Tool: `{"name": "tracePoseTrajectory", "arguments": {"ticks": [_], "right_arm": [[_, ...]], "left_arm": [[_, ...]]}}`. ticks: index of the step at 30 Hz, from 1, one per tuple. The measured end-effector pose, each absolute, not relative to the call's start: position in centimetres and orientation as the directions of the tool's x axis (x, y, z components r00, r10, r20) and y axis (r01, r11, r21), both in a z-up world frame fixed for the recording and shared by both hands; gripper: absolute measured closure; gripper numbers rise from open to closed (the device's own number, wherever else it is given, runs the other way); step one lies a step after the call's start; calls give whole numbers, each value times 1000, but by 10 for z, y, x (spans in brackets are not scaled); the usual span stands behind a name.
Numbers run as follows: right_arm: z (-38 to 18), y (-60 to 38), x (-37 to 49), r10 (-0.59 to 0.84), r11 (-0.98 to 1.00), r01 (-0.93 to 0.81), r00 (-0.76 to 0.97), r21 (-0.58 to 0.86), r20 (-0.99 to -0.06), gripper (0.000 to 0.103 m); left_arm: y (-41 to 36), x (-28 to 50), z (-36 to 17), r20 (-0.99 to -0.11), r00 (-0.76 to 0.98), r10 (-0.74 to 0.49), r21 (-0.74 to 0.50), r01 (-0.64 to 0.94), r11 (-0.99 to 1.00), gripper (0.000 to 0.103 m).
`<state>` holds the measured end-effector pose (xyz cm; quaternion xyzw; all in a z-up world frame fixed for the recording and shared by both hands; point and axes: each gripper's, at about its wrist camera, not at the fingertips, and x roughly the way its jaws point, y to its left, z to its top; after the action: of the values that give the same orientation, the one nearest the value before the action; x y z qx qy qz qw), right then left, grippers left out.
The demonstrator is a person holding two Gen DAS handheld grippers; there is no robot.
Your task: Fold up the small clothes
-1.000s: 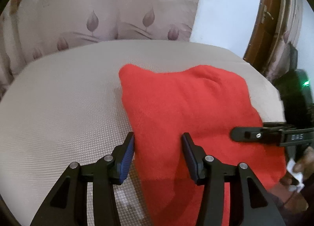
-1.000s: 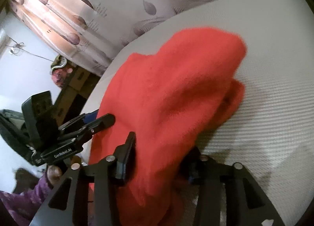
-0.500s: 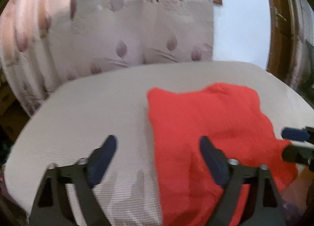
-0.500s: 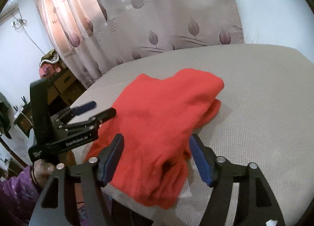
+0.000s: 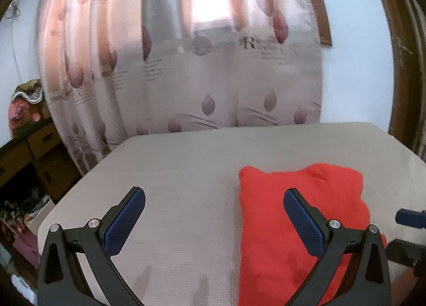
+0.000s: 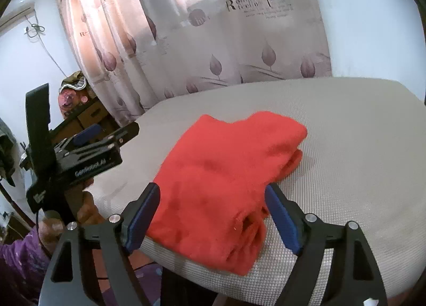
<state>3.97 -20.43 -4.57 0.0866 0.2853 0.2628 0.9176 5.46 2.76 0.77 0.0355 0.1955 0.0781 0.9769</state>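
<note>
A red garment lies folded on the beige padded table, its near end drooping over the front edge. My left gripper hovers above the table with its jaws opening wide; nothing is between them, and its right finger stands over the cloth's left part. My right gripper hangs above the garment's near end, jaws opening; the cloth shows between the pads but they do not press on it. The left gripper appears at the left of the right wrist view, clear of the red garment.
A leaf-patterned curtain hangs behind the table. Cardboard boxes and clutter stand to the left, a wooden door frame to the right. A hand and a purple sleeve hold the left gripper's handle.
Both grippers have let go of the red garment, opened wide, and risen and drawn back from it. The garment now lies folded on the table.
</note>
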Motion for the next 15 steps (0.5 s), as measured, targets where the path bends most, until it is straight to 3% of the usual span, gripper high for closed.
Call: {"name": "tracePoseTrajectory", "arguments": {"ticks": [9,15], "right_arm": [[-28,-199,34,528,849,-448,720,279,-450,18],[-27,-199,34,507,862,-428,735,272,-450,18]], "left_arm": [[25,38,31,-293,938,183,120,-154,981,0],[18,40,33,-342,934,107,91,-81,993,0]]}}
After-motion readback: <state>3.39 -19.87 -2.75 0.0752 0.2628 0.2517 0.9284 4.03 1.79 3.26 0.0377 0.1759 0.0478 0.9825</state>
